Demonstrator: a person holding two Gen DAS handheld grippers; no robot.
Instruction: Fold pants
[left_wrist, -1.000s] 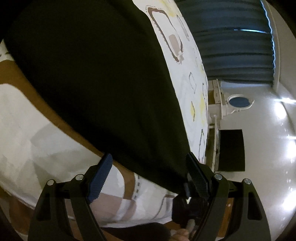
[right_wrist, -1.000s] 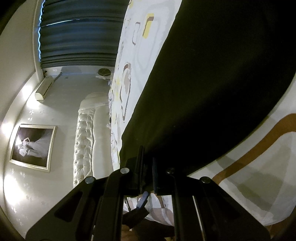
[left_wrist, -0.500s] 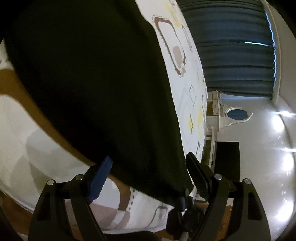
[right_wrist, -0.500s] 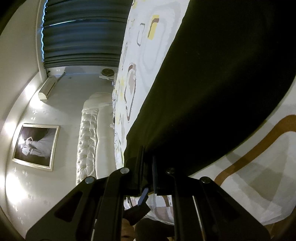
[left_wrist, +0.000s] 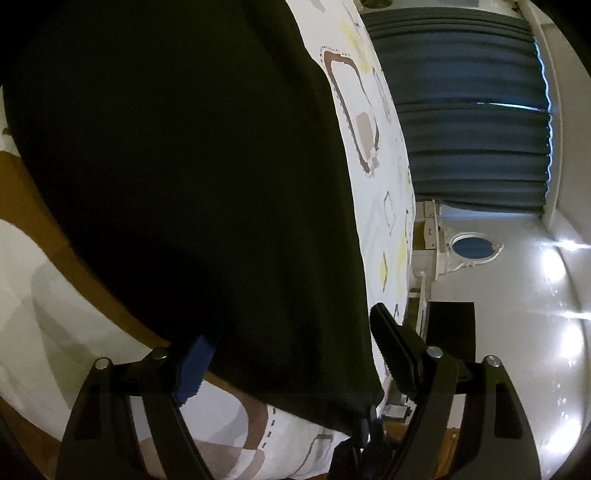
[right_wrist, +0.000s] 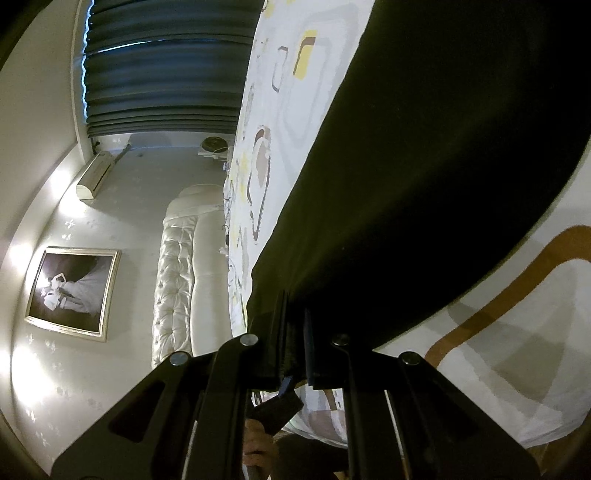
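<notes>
The black pants (left_wrist: 192, 177) lie spread on a patterned white bedsheet (left_wrist: 373, 155). My left gripper (left_wrist: 291, 347) is open, its two fingers straddling the near edge of the pants; the blue pad (left_wrist: 192, 365) is partly under the cloth. In the right wrist view the pants (right_wrist: 424, 166) fill the upper right. My right gripper (right_wrist: 295, 332) is shut on the pants' near edge, the cloth pinched between its fingers.
Dark blue curtains (left_wrist: 472, 110) hang behind the bed. A white dresser with an oval mirror (left_wrist: 472, 247) stands by it. In the right wrist view a tufted white headboard (right_wrist: 177, 280), a framed picture (right_wrist: 74, 291) and an air conditioner (right_wrist: 94, 181) are on the wall.
My left gripper has moved forward over the pants' edge, so the cloth now lies between its open fingers. The right gripper stays shut on the cloth, shifting only slightly.
</notes>
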